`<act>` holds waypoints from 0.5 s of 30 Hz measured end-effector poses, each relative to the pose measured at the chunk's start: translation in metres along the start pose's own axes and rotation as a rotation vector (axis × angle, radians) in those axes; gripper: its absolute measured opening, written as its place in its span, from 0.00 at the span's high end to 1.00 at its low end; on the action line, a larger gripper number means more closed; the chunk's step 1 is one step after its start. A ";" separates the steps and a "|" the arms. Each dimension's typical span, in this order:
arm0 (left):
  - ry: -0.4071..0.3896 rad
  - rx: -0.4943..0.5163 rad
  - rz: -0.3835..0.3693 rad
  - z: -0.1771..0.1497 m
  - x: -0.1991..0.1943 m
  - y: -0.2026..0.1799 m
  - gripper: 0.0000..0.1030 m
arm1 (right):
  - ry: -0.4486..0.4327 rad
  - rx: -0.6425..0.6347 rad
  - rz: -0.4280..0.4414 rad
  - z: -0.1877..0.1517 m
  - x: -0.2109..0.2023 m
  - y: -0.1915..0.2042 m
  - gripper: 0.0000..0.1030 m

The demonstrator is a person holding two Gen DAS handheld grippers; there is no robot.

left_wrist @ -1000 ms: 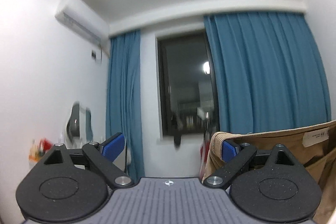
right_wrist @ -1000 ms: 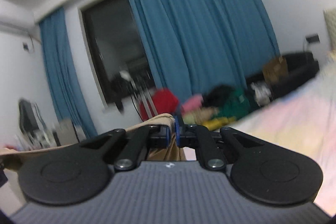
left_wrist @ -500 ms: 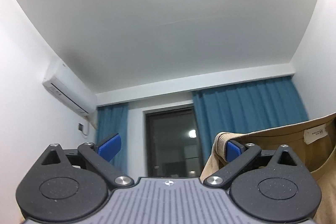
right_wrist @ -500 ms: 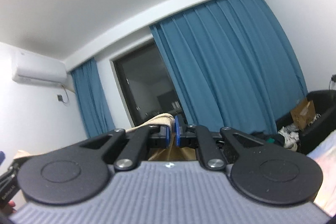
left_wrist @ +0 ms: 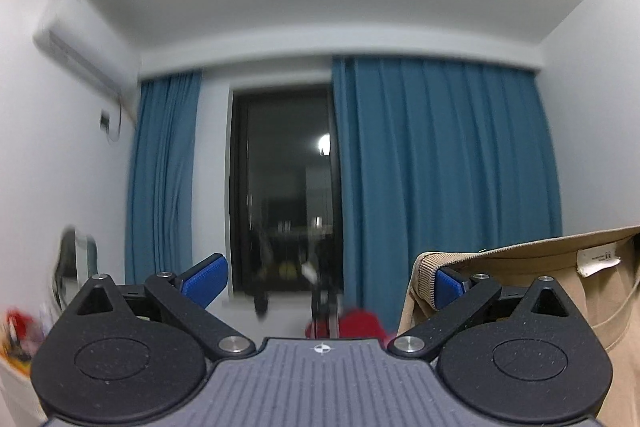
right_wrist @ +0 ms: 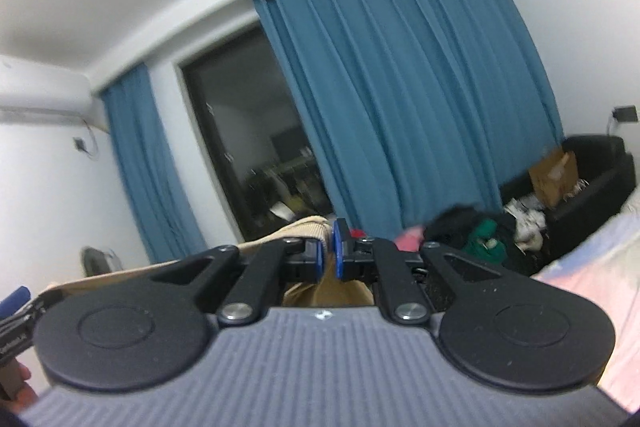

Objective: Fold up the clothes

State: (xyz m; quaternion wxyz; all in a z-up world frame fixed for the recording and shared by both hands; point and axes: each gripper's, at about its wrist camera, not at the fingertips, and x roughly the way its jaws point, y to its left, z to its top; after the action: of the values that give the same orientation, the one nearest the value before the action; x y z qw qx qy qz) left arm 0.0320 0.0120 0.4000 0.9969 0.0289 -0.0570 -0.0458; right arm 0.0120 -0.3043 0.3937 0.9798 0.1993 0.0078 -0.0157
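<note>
Room: blue curtains (left_wrist: 440,167), dark window (left_wrist: 284,187) at 12 o'clock | tan shirt (left_wrist: 560,291) hung at 3 o'clock, ribbed edge draped over left gripper's (left_wrist: 328,277) right pad, jaws spread wide | right gripper (right_wrist: 327,253) clenched on shirt's ribbed edge | clothes pile (right_wrist: 480,231) at 2 o'clock

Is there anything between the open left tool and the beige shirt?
Nothing visible. The beige shirt has its ribbed collar lying against one blue pad of the left tool; the other pad stands apart, touching nothing.
</note>
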 end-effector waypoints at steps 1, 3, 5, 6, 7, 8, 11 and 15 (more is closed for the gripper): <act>0.018 -0.003 0.002 -0.016 0.024 -0.004 0.01 | 0.015 -0.005 -0.018 -0.009 0.019 -0.005 0.91; 0.054 -0.004 0.007 -0.052 0.072 -0.008 0.01 | 0.035 -0.007 -0.053 -0.026 0.065 -0.018 0.91; 0.095 0.000 0.011 -0.089 0.127 -0.012 0.00 | 0.056 0.001 -0.086 -0.046 0.114 -0.034 0.91; 0.118 0.011 0.016 -0.109 0.158 -0.015 0.00 | 0.071 0.002 -0.104 -0.057 0.141 -0.042 0.91; 0.141 0.023 0.020 -0.130 0.190 -0.018 0.00 | 0.085 0.003 -0.122 -0.068 0.169 -0.049 0.91; 0.164 0.034 0.024 -0.151 0.222 -0.022 0.00 | 0.098 -0.008 -0.140 -0.084 0.198 -0.057 0.91; 0.286 0.037 0.001 -0.233 0.313 -0.037 0.00 | 0.153 -0.053 -0.201 -0.144 0.285 -0.083 0.91; 0.466 0.070 -0.086 -0.366 0.403 -0.059 0.03 | 0.323 -0.098 -0.273 -0.238 0.394 -0.133 0.90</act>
State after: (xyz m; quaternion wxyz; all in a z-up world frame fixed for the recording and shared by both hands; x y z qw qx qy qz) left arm 0.4682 -0.0656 0.0783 0.9786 0.0756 0.1745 -0.0781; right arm 0.3991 -0.3446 0.1138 0.9632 0.1483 0.1922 -0.1156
